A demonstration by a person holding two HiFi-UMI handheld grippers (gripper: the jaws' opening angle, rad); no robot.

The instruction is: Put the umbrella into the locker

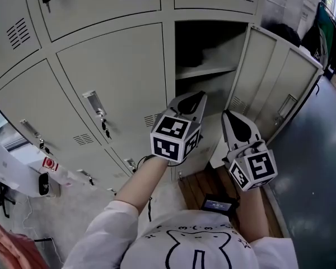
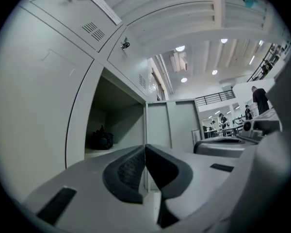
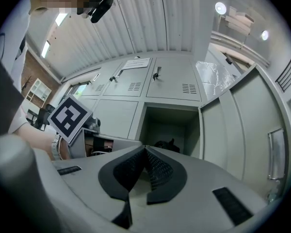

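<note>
The umbrella [image 2: 102, 139], a dark folded bundle, lies on the shelf inside the open locker [image 1: 204, 70]; the right gripper view shows the umbrella [image 3: 166, 145] at the back of that compartment. My left gripper [image 1: 199, 96] is level in front of the opening, its jaws closed together with nothing between them [image 2: 145, 147]. My right gripper [image 1: 227, 115] is beside it, lower and to the right, tilted slightly up, and its pads [image 3: 145, 149] also meet with nothing between them. Neither gripper touches the umbrella. The locker door [image 1: 280, 88] stands swung out to the right.
Closed lockers with keys hanging in their locks [image 1: 103, 125] fill the wall to the left. A small dark device [image 1: 217, 205] lies on the wooden floor by my feet. Boxes and clutter [image 1: 11, 170] sit at the lower left. People [image 2: 259, 98] stand far off in the hall.
</note>
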